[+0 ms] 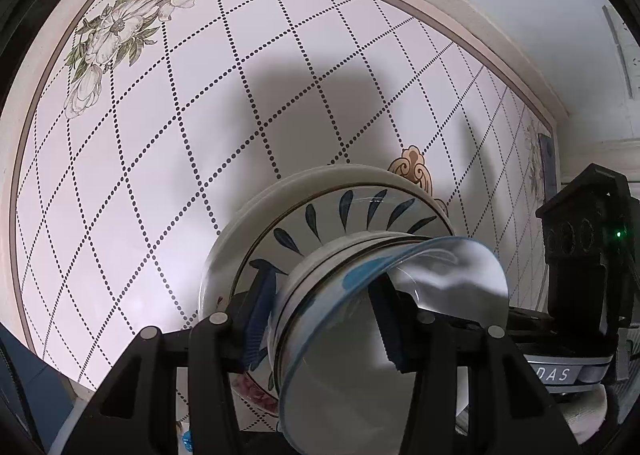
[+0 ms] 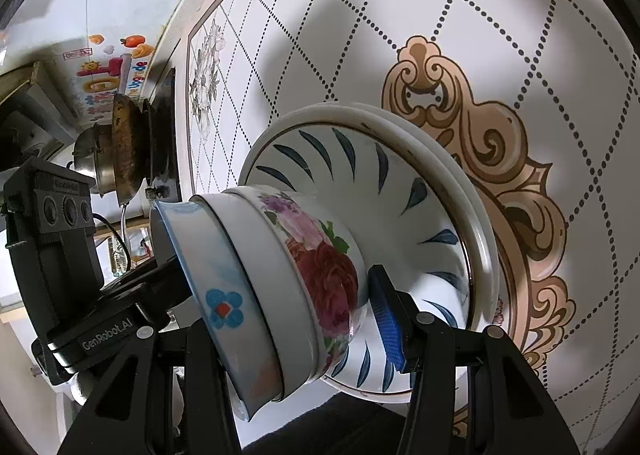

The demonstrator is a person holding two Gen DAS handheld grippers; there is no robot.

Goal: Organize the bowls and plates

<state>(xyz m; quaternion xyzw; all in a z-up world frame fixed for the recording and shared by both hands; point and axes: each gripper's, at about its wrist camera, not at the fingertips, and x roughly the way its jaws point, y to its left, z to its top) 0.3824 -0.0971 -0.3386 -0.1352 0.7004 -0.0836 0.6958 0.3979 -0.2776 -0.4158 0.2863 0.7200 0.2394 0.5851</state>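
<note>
Three nested bowls (image 2: 280,287) stand in a plate with blue leaf strokes (image 2: 360,175), which lies on white plates (image 2: 472,191). The top bowl has a light blue rim (image 1: 360,275), the middle one is white, and the bottom one bears red and pink roses (image 2: 328,279). My left gripper (image 1: 322,323) is shut on the bowl stack, one blue pad (image 1: 256,319) outside its wall and the other inside the top bowl. My right gripper (image 2: 296,327) is shut on the stack from the opposite side. One of its pads (image 2: 386,315) presses the rose bowl; its other finger is hidden.
The table top (image 1: 160,175) is white with a dotted diamond grid, flower prints and a tan ornament (image 2: 500,143). Its pink border runs near a wall. Metal pans (image 2: 120,151) sit on a stove at the far left of the right wrist view.
</note>
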